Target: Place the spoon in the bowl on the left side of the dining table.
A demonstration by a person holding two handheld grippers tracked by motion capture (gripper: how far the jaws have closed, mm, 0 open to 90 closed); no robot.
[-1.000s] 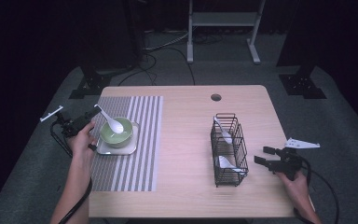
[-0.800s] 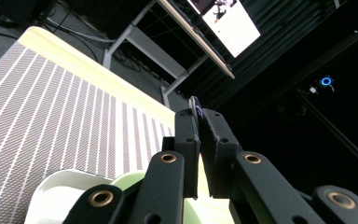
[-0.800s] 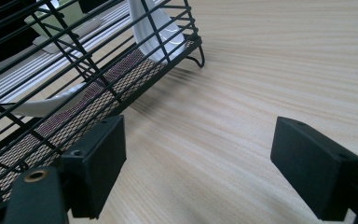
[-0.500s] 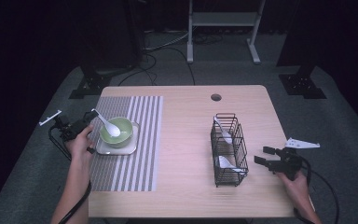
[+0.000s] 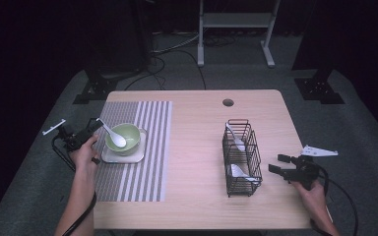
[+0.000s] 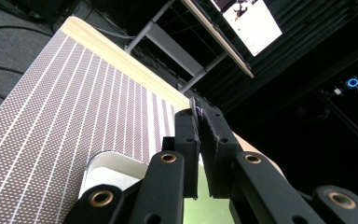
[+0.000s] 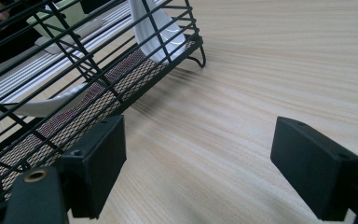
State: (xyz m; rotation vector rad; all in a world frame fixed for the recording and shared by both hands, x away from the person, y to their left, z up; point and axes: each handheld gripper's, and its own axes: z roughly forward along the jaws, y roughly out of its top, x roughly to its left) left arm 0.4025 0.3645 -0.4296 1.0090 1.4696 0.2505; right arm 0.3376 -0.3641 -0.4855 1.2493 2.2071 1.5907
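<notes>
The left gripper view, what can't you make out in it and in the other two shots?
- Left gripper view: the spoon handle between the nearly shut jaws is a thin edge; its scoop is cut off below.
- Same view: the green bowl is mostly hidden behind the jaws.
- Right gripper view: the basket runs off the left edge.
- High view: the spoons in the basket are too small to count surely.

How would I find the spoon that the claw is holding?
Look at the striped mat on the left of the table. On it a green bowl sits on a white tray. The spoon leans in that bowl, held by the left claw; the other spoons stand in the wire basket.
</notes>
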